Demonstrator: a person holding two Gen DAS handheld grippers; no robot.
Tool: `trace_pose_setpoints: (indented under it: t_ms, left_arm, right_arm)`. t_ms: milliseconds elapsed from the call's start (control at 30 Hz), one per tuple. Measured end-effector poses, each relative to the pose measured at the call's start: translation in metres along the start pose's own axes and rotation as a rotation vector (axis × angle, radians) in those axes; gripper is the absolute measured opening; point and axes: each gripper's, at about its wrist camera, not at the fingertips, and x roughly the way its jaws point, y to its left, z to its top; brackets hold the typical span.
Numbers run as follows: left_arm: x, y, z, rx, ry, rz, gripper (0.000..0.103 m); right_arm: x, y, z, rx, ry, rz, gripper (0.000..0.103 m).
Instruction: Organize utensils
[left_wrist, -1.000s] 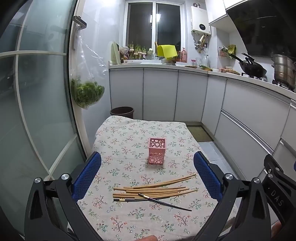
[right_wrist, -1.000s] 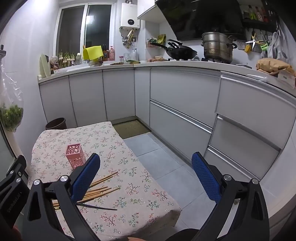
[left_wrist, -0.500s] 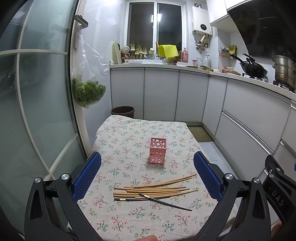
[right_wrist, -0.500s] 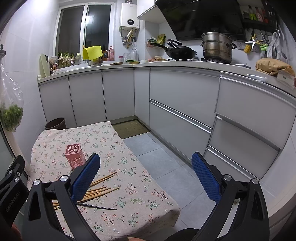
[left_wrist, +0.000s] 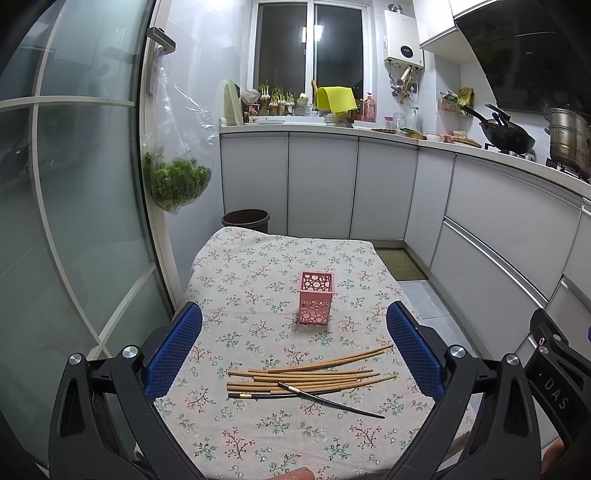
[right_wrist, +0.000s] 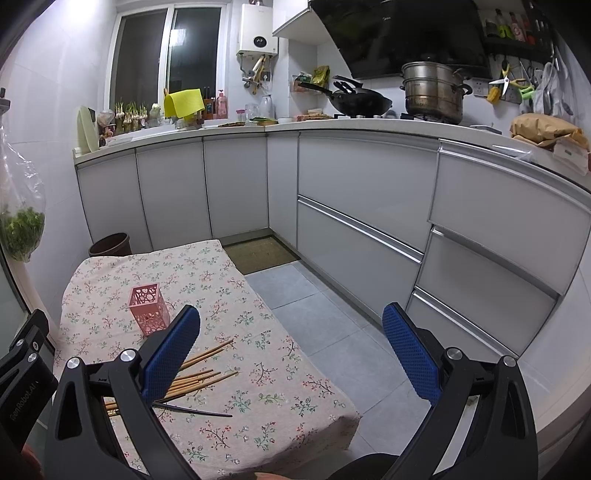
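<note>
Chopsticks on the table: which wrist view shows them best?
The left wrist view: the whole chopsticks pile lies unobstructed between the open left gripper fingers. In the right wrist view, the right gripper hides part of the pile, leaving only tips.

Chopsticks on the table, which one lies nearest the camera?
The black chopstick lying slantwise at the pile's near edge; the bamboo chopsticks are tan and lie farther back.

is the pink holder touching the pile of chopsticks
Apart. In the left wrist view the pink holder stands upright beyond the chopsticks, with a clear strip of flowered tablecloth showing between them.
</note>
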Motion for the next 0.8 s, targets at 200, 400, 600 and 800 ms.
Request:
trace_pose_setpoints:
  t_ms: [200,400,600,800]
  left_arm:
    - [0.0024,0.0,-0.002,-0.001,0.006,0.0,0.096]
    - [0.0028,0.0004,-0.0028,0.0,0.004,0.003,0.096]
    - [0.0054,-0.0001,-0.0031,-0.002,0.007,0.004,0.096]
    - [0.0057,0.0001,-0.0034,-0.004,0.008,0.004,0.096]
  right_arm:
    - [0.0016,0.0012,-0.0025,-0.004,0.003,-0.001,0.096]
    - [0.002,0.0023,-0.0045,-0.005,0.002,-0.002,0.096]
    - [0.0021,0.0037,-0.0039,-0.004,0.003,-0.003,0.096]
    - [0.002,0.0043,-0.0037,-0.007,0.004,-0.002,0.096]
